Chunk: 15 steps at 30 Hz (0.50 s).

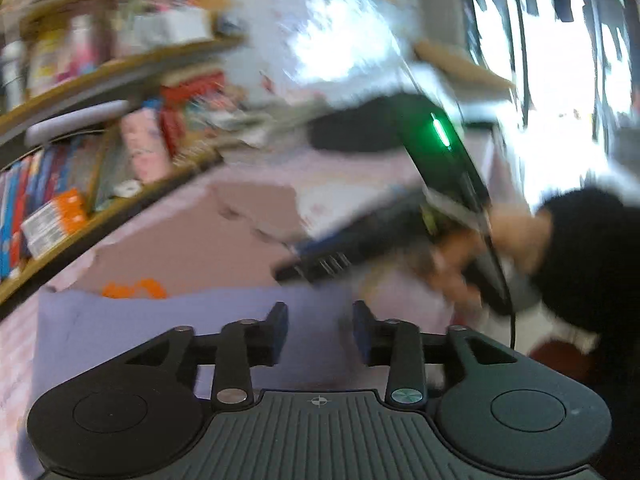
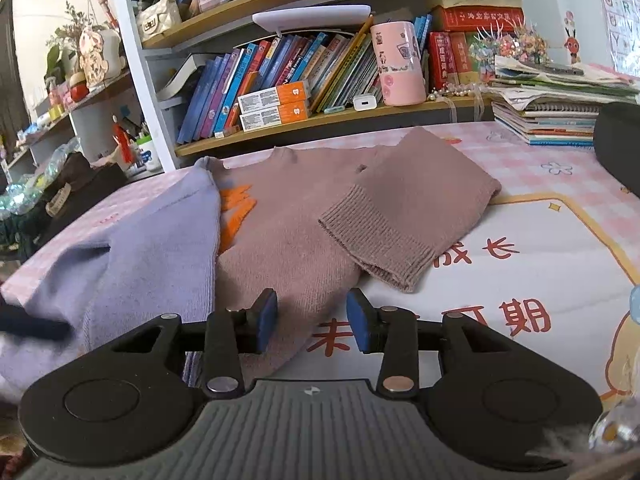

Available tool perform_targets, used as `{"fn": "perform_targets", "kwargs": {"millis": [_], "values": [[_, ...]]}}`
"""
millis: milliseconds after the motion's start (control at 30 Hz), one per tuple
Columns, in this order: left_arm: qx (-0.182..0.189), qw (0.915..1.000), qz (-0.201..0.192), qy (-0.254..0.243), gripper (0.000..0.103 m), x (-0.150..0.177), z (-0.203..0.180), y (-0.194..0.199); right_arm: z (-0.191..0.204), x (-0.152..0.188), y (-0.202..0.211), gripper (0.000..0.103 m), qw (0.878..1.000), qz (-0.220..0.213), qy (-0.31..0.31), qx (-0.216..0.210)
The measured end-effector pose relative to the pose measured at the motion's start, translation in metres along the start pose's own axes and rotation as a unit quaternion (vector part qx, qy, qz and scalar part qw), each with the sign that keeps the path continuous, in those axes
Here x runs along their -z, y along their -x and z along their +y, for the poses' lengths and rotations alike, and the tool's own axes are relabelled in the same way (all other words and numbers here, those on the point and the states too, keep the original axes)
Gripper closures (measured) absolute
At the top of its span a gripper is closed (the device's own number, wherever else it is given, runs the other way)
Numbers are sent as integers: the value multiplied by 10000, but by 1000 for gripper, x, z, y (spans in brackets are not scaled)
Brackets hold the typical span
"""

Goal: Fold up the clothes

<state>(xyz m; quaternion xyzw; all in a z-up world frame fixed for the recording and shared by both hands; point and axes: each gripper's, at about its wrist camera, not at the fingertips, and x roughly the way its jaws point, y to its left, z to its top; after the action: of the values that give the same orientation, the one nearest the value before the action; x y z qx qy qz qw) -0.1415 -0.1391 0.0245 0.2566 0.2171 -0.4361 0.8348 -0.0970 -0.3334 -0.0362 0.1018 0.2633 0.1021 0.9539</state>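
1. Mauve sweater (image 2: 288, 216) lies half-folded on the tabletop (image 2: 560, 168), lilac sweater (image 2: 132, 240) overlapping its edge.
2. Both hand-held grippers, left (image 1: 320, 330) and right (image 2: 312, 320), released and empty.
3. Risk imo: grabbing both layers, dragging the fold apart.

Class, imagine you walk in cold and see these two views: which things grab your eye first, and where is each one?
First, the brown knitted sweater spread across the middle of the table, one ribbed sleeve folded over to its right, with orange lettering showing beside a lilac garment that overlaps its left edge. Behind runs a crowded bookshelf with a pink tin. In the blurred left view, a green light glows on the right gripper's black body.
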Motion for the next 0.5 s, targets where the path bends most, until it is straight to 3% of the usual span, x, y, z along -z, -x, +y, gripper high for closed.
{"fn": "perform_targets", "kwargs": {"millis": [33,133,200,333,433,500], "values": [[-104,9997,129,-202,53,2,-7,-5,-1,0,0,66,10000,-6,-44,-29],[-384,9969,378,-579,52,7,-18,-13,-5,0,2,66,9998,-23,-177,-111],[-563,9956,344,-671,52,7,-18,-12,-7,-1,2,66,9996,-31,-251,-157],[-669,9974,80,-273,51,2,2,-1,-9,-1,3,66,9993,-36,-321,-203],[-745,9971,136,-80,53,5,10,-3,-10,-2,3,66,9993,-34,-308,-196],[-688,9975,184,-33,66,7,10,-7,-9,-2,3,66,9994,-33,-293,-184]]}}
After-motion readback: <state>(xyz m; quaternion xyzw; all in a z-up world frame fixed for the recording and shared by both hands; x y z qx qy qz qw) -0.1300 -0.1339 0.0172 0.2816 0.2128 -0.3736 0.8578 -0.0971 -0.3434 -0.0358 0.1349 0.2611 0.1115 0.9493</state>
